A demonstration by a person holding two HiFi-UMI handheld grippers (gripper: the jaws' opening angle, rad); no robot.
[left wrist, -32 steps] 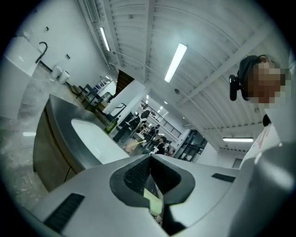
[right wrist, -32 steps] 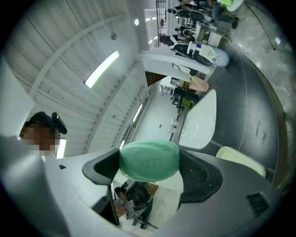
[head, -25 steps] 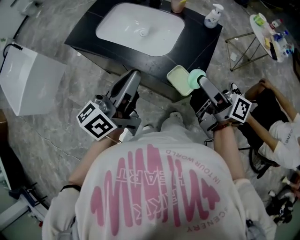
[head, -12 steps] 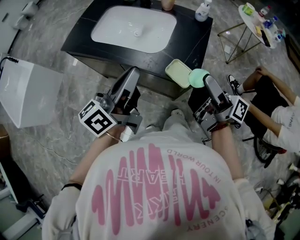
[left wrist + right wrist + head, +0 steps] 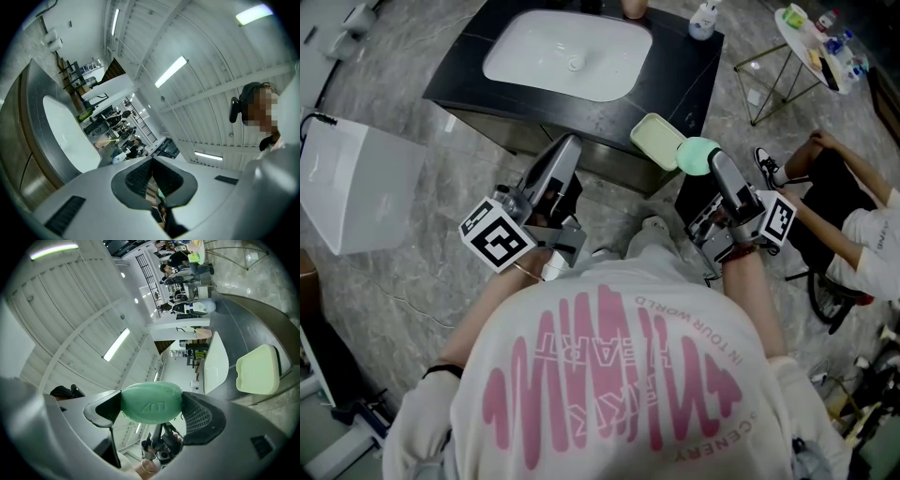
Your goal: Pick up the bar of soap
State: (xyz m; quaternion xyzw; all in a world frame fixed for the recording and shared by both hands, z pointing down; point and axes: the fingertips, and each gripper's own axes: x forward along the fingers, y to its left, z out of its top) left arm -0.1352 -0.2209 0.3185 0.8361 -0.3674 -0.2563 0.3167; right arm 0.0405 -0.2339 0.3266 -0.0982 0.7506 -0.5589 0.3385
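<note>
A green bar of soap (image 5: 151, 402) (image 5: 697, 155) is clamped between the jaws of my right gripper (image 5: 152, 408) (image 5: 705, 159), held in the air in front of the counter's near edge. A pale green soap dish (image 5: 657, 142) (image 5: 257, 369) sits on the dark counter (image 5: 692, 70) just left of the soap. My left gripper (image 5: 565, 151) (image 5: 151, 180) hovers at the counter's front edge, tilted upward, with its jaws shut together and nothing between them.
A white sink basin (image 5: 568, 53) is set in the counter, with a soap dispenser (image 5: 704, 19) at its back right. A white bin (image 5: 354, 186) stands on the floor at left. A seated person (image 5: 855, 234) and a small wire table (image 5: 816, 47) are at right.
Over the last second both grippers rose slightly and the head view shifted; the soap stays held beside the dish. Little has moved in the last half second.
</note>
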